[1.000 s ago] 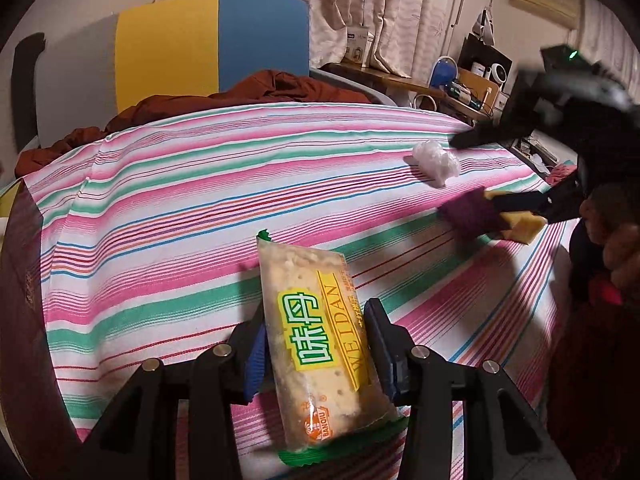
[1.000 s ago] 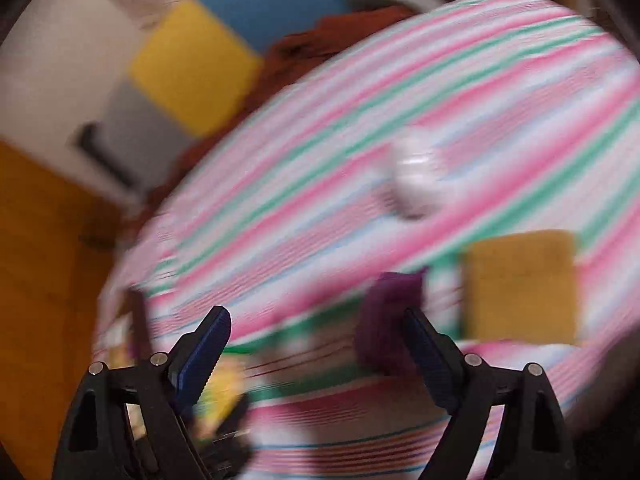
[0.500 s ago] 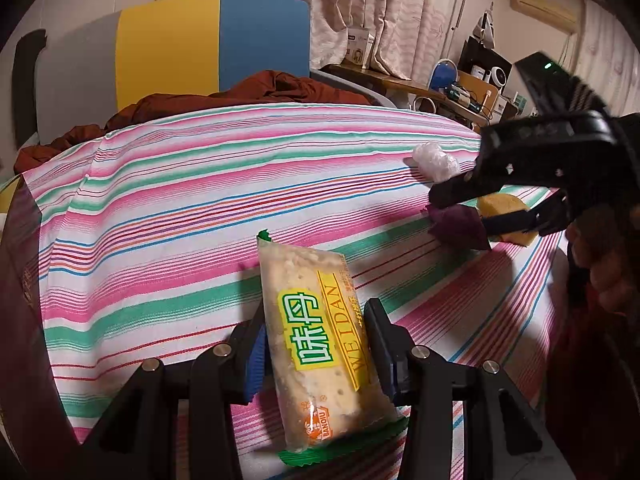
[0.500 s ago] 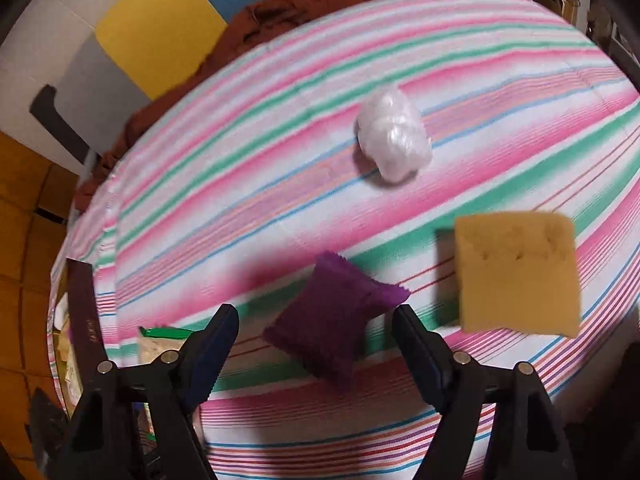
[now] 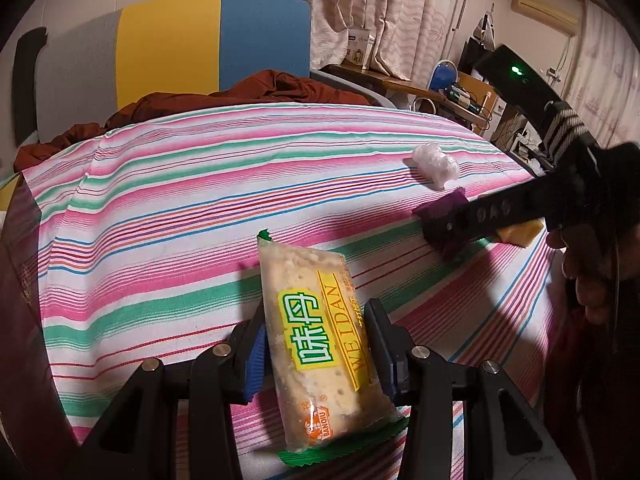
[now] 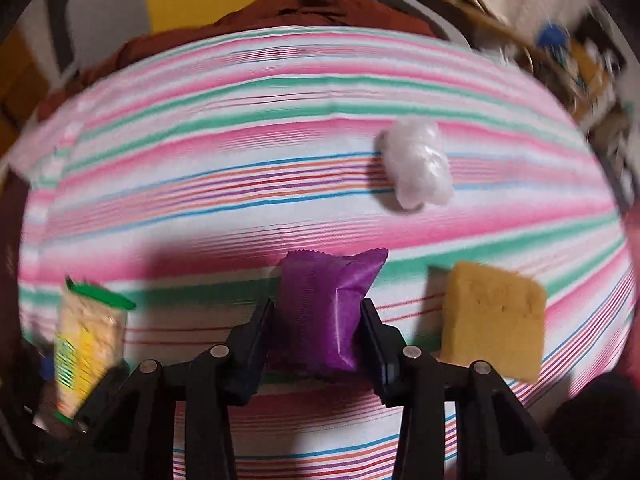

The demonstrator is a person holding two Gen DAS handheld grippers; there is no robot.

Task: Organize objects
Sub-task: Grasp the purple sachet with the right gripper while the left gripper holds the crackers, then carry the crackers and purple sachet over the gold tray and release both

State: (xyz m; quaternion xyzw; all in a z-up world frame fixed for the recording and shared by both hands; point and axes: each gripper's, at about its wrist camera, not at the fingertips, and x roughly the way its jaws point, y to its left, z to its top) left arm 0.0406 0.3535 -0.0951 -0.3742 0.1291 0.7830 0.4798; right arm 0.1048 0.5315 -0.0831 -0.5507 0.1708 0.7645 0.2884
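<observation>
The left hand-held gripper [image 5: 318,354] is closed on a cracker packet [image 5: 320,344], with a blue-padded jaw pressed against each long side of the wrapper. The packet points away from the camera, its green crimped ends showing at the top and bottom, and it is held over a striped cloth [image 5: 180,208] that covers the counter. The right hand-held gripper [image 6: 318,320] has just been closing and now has both jaws against the sides of a purple packet [image 6: 328,308], which sits between them and is pinched at its middle. In the right wrist view the purple packet stands with its crimped edge pointing away from the camera; whether it is lifted off the cloth cannot be told. A yellow sponge [image 6: 494,320] lies on the cloth just to the right of the purple packet, apart from it. A white crumpled plastic wad [image 6: 416,164] lies farther back on the cloth, beyond both the purple packet and the sponge. In the left wrist view the right hand-held gripper enters from the right edge, held by a hand [image 5: 588,280], and covers most of the purple packet. A brown cloth [image 5: 256,92] is heaped at the far edge of the counter, in front of a chair back [image 5: 172,44] coloured grey, yellow and blue.
</observation>
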